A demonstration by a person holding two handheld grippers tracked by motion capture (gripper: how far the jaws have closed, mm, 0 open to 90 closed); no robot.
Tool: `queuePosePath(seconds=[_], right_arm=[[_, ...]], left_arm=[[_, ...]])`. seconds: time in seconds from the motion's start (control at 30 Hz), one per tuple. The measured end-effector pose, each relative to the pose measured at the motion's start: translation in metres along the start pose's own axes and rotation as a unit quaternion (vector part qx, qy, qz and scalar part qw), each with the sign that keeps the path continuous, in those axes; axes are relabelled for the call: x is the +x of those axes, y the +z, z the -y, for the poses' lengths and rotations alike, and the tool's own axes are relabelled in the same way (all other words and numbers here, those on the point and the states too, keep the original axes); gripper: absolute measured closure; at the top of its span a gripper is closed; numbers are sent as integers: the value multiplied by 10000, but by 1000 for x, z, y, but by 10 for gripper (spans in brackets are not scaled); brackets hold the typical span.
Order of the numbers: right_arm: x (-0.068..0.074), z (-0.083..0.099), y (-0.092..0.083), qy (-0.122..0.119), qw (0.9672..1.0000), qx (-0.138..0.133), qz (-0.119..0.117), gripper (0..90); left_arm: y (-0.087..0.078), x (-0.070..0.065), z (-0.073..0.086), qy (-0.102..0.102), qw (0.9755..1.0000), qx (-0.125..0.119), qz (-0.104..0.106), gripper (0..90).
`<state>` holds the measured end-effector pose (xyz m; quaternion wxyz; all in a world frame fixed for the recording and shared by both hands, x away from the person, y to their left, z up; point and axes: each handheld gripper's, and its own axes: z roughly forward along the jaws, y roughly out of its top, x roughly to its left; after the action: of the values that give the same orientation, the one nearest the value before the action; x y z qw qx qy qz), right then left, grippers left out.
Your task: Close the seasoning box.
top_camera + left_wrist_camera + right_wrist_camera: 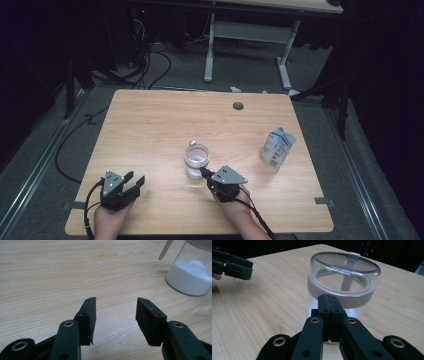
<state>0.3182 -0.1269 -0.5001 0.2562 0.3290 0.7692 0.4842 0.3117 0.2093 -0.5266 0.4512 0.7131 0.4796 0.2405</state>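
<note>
A clear glass jar (196, 160) with white powder in its bottom and a clear lid stands near the middle of the wooden table (150, 130). My right gripper (204, 172) is shut, its jaws pressed together with nothing between them. In the right gripper view its tips (328, 297) point at the jar (344, 277) just below the lid; contact is unclear. My left gripper (136, 179) rests near the front left, open and empty. In the left gripper view, the left gripper (116, 301) stands over bare wood, and the jar (191, 277) stands at the upper right.
A blue-and-white plastic bag (277, 147) lies right of the jar. A round cable hole (238, 106) sits near the table's far edge. Beyond it are a white desk frame (247, 47) and cables on the floor. A slim pale stick (166, 250) leans beside the jar.
</note>
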Motion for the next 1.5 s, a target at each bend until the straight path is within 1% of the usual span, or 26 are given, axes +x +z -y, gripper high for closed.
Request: queuePosePath(seconds=[0.27,0.4,0.47,0.5,0.67,0.87,0.93,1.03,1.2,1.27,1.33,1.4,1.5], right_arm=[[13,-6,17,-98,9998,13,-179,900],[16,-9,27,-118,9998,16,-169,900],[14,-11,31,-112,9998,23,-133,900],[13,-12,34,-63,9999,23,-125,900],[7,-16,44,4,10000,48,-65,900],[2,-18,52,30,10000,62,-34,900],[1,-18,53,98,9999,96,-37,900],[1,-15,49,100,9999,118,-60,900],[-3,-5,33,174,9997,132,-78,877],[-8,0,25,193,9997,136,-38,857],[-16,6,15,282,9995,171,21,821],[-24,10,9,376,9990,222,62,786],[-38,18,-5,441,9984,260,229,725]], left_arm=[[-1,1,1,-27,10000,-19,-8,513],[-1,1,1,-29,10000,-19,-11,514],[-1,1,1,-27,10000,-21,-13,515],[-1,2,1,-33,10000,-25,-8,515],[-2,2,1,-40,10000,-19,-2,515],[-1,2,2,-45,10000,0,19,515],[-1,1,2,-47,10000,1,15,515],[-1,2,2,-34,10000,5,14,516],[1,2,3,-36,10000,44,43,515],[2,1,3,-50,9999,51,73,514],[2,0,3,-47,9999,55,96,514],[4,-2,3,9,9999,82,126,515],[5,-4,3,51,9998,105,157,516]])
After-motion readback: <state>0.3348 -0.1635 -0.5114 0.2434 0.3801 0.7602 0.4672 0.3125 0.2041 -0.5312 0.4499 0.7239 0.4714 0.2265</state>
